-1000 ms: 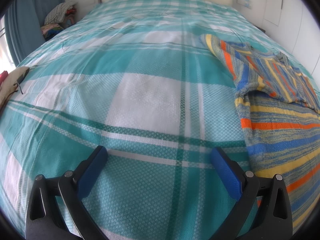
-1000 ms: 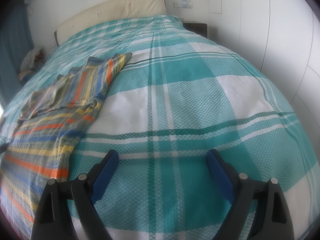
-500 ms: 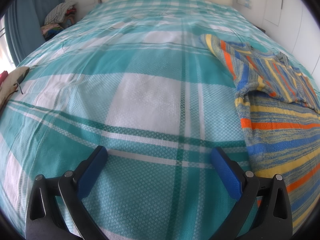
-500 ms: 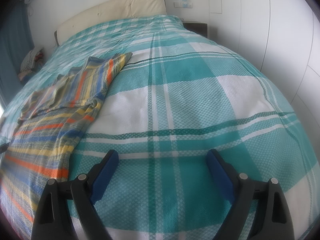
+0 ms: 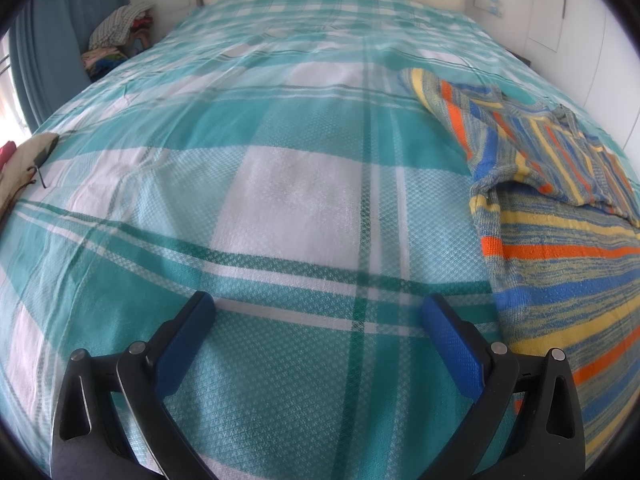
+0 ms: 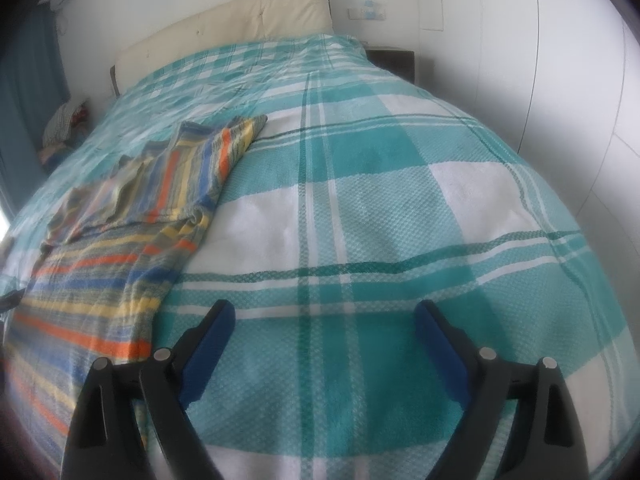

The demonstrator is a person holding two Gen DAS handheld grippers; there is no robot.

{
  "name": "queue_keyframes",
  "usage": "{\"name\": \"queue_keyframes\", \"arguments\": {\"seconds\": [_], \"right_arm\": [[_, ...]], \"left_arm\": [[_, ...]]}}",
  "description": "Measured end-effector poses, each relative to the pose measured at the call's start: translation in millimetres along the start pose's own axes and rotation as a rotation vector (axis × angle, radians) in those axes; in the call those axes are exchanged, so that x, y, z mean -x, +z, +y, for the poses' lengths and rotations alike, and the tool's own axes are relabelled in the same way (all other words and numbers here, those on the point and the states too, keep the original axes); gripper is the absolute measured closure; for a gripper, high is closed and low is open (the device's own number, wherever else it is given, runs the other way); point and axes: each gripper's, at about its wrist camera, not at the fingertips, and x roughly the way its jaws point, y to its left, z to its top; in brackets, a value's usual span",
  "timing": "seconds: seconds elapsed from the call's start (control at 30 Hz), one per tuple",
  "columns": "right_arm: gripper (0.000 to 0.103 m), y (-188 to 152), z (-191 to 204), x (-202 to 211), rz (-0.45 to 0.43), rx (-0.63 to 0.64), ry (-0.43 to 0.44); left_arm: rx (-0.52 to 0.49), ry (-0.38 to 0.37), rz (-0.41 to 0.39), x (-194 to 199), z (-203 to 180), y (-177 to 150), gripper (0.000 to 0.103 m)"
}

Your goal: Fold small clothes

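Note:
A striped knit garment in orange, blue, yellow and grey lies flat on the bed, its upper part folded over itself. It fills the right side of the left wrist view and the left side of the right wrist view. My left gripper hangs open over bare bedspread just left of the garment's edge. My right gripper is open too, over bedspread just right of the garment. Nothing sits between either pair of blue pads.
A teal and white plaid bedspread covers the bed, with a cream headboard at the far end. A pile of clothes sits beside a blue curtain at far left. White wardrobe doors stand on the right.

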Motion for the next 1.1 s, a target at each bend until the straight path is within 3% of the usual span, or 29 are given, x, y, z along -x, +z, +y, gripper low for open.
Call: {"name": "queue_keyframes", "arguments": {"seconds": [0.23, 0.3, 0.33, 0.4, 0.47, 0.6, 0.73, 0.9, 1.0, 1.03, 1.1], "right_arm": [[0.013, 4, 5, 95, -0.09, 0.079, 0.082], [0.013, -1, 6, 116, -0.091, 0.113, 0.094], [0.013, -4, 7, 128, -0.087, 0.135, 0.101], [0.013, -10, 10, 148, -0.065, 0.183, 0.115], [0.013, -18, 10, 164, -0.024, 0.217, 0.137], [0.013, -51, 14, 165, 0.16, 0.189, 0.276], [0.016, -93, 20, 128, 0.373, 0.085, 0.378], [0.024, -117, 32, 103, 0.464, 0.07, 0.387], [0.029, -121, 37, 97, 0.48, 0.061, 0.396], [0.033, -122, 39, 94, 0.483, 0.059, 0.395], [0.044, -125, 45, 86, 0.509, 0.062, 0.396]], "left_arm": [[-0.003, -0.002, 0.036, -2, 0, 6, 0.0], [-0.01, -0.013, 0.05, 10, 1, 9, 0.009], [-0.014, -0.021, 0.037, 24, 2, 8, 0.026], [-0.026, -0.093, 0.025, 62, 1, -1, 0.024], [-0.059, -0.184, 0.054, 102, -3, -22, 0.001], [-0.171, -0.309, 0.129, 156, -22, -80, 0.001], [-0.136, -0.315, 0.213, 159, -33, -116, 0.002], [-0.121, -0.299, 0.289, 144, -40, -139, 0.007], [-0.178, -0.284, 0.291, 147, -52, -145, 0.023], [-0.191, -0.278, 0.292, 148, -55, -146, 0.035], [-0.186, -0.304, 0.296, 149, -56, -145, 0.072]]}}
